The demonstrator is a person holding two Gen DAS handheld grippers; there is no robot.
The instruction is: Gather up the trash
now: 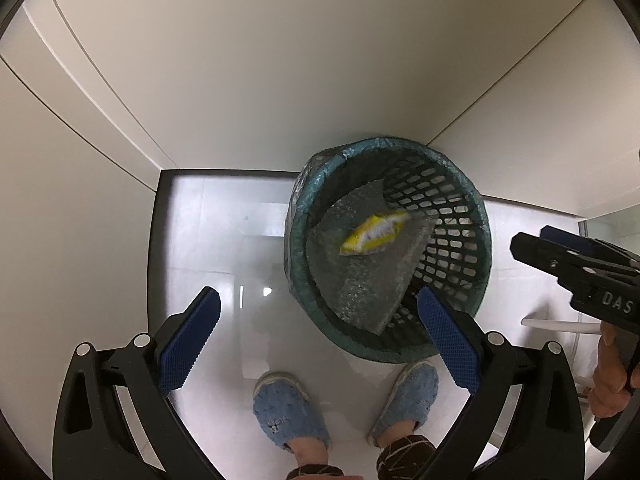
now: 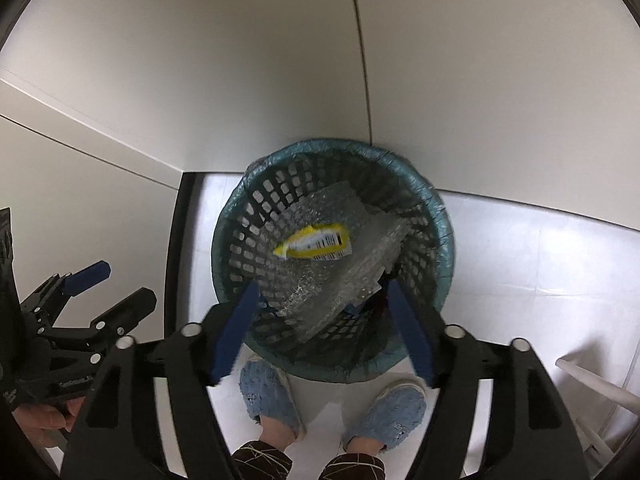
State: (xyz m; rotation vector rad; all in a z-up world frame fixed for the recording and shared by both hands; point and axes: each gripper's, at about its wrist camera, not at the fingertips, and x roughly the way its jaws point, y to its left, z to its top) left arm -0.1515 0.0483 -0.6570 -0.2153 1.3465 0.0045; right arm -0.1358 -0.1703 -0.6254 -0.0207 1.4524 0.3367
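left gripper (image 1: 318,334): fingers spread wide, nothing between them; lower centre of the left wrist view, over the floor and the near rim of the bin. Also seen at the left edge of the right wrist view (image 2: 120,284), fingers apart.
right gripper (image 2: 322,330): fingers wide, nothing gripped; lower centre of its own view, right over the bin mouth. In the left wrist view it sits at the right edge (image 1: 536,242); finger gap there hard to read.
yellow wrapper (image 1: 374,234): blurred, inside the bin opening, centre-right of the frame, over the bubble wrap; cannot tell if touching it.
bubble wrap (image 2: 320,280): grey sheets, propped tilted inside the bin.
bin (image 1: 460,216): black lattice basket, teal liner folded over the rim, standing on the floor by the wall corner.
floor (image 1: 208,240): glossy white tile.
slippers (image 1: 284,412): blue, bottom centre, just beside the bin.
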